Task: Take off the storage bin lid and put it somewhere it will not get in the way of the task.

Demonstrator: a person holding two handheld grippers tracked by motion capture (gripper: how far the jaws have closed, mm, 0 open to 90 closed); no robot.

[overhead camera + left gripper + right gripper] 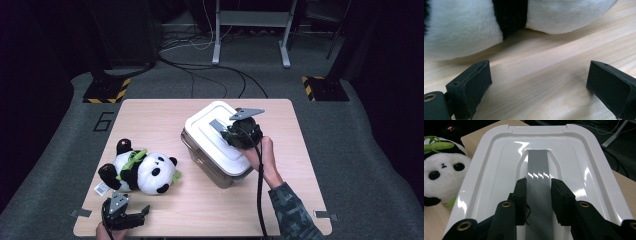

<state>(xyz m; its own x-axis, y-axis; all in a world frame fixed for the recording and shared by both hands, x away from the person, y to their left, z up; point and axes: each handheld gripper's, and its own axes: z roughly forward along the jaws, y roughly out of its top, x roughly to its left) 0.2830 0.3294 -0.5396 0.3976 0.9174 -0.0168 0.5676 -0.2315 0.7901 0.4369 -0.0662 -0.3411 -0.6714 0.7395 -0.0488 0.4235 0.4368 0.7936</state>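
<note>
A clear storage box [210, 162] stands at the table's middle right under a white lid [207, 131]. A grey handle strip [537, 165] runs along the lid's centre. My right gripper [538, 183] is shut on that handle, one pad on each side; from above it [228, 132] reaches over the lid's right part. Whether the lid has left the box I cannot tell. A plush panda [140, 171] lies on its back at the left. Just in front of it, my left gripper [136, 216] is open, and bare wood lies between its jaws [539, 77].
The wooden table [165, 117] ends a short way behind the box and close below my left gripper. The panda [441, 173] lies left of the lid [486, 177], and its white body [469, 27] lies close ahead of my left gripper. Cables and stand legs [250, 35] cross the floor beyond.
</note>
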